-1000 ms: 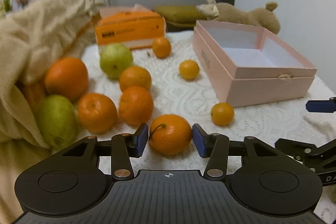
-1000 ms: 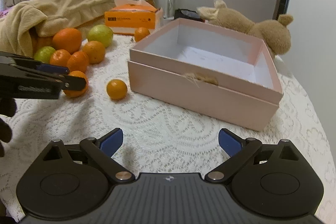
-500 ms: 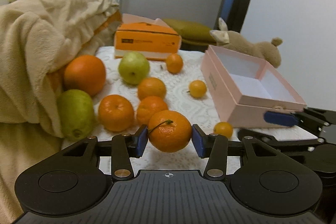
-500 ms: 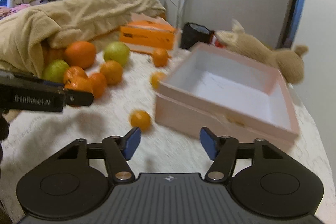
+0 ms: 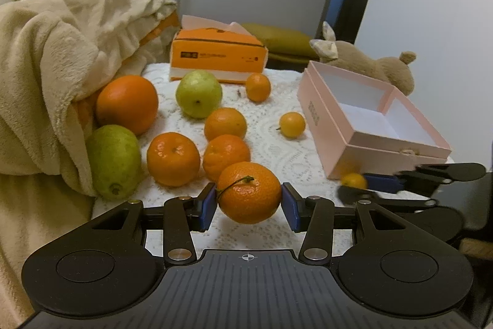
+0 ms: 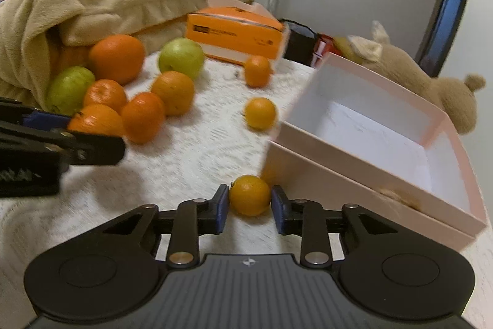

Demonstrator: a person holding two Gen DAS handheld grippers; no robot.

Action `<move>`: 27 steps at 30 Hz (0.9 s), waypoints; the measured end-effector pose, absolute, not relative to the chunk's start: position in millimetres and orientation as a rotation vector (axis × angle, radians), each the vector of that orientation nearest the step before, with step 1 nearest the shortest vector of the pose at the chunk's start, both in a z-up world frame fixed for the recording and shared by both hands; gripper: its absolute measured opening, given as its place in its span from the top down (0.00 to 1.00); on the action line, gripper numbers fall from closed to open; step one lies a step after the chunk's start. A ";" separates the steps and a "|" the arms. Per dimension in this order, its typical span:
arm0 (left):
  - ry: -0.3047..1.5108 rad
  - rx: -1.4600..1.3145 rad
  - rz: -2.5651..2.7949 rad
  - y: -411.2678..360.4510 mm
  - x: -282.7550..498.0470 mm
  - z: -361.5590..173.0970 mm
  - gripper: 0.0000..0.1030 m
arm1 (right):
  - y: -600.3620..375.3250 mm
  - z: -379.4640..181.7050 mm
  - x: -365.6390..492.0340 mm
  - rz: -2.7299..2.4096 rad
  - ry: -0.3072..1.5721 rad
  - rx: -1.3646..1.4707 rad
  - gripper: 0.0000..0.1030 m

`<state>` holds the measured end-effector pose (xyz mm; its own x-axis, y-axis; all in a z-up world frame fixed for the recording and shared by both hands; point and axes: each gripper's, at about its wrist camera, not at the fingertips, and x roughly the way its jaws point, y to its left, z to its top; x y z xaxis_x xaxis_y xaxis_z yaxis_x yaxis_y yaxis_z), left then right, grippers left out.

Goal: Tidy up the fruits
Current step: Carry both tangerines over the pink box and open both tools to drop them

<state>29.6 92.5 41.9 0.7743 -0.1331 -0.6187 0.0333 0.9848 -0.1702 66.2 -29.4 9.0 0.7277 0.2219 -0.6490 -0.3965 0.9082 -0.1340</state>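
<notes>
So far pink box (image 5: 374, 125) empty; left tool (image 5: 249, 207) holds mandarin (image 5: 249, 192) aloft, right tool (image 6: 250, 204) just closed around small orange (image 6: 250, 195) beside box; rest of fruit scattered on worktop (image 6: 200, 150)

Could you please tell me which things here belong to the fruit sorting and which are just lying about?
Part of the job:
- mandarin in the left claw
- small orange in the right claw
- loose oranges
- pears
- pink box

Just lying about:
- tissue box
- blanket
- plush toy
</notes>
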 end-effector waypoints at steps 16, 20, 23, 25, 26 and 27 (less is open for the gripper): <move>0.456 -0.253 -0.468 16.4 116.6 167.6 0.51 | -172.8 141.4 92.9 0.214 0.473 -0.012 0.72; 0.626 -0.201 -0.471 -18.5 182.0 124.6 0.51 | -192.7 125.8 126.2 0.173 0.527 0.024 0.72; 0.697 -0.063 -0.385 -40.0 200.1 84.2 0.51 | -197.7 88.6 139.1 0.211 0.640 0.062 0.70; 0.706 -0.040 -0.399 -38.6 199.5 74.2 0.52 | -199.5 68.2 141.8 0.227 0.688 0.076 0.58; 0.693 -0.051 -0.409 -34.5 197.1 73.8 0.52 | -198.5 60.7 140.2 0.219 0.692 0.061 0.57; 0.670 -0.071 -0.412 -28.0 193.0 76.6 0.52 | -196.9 56.9 135.4 0.204 0.679 0.033 0.53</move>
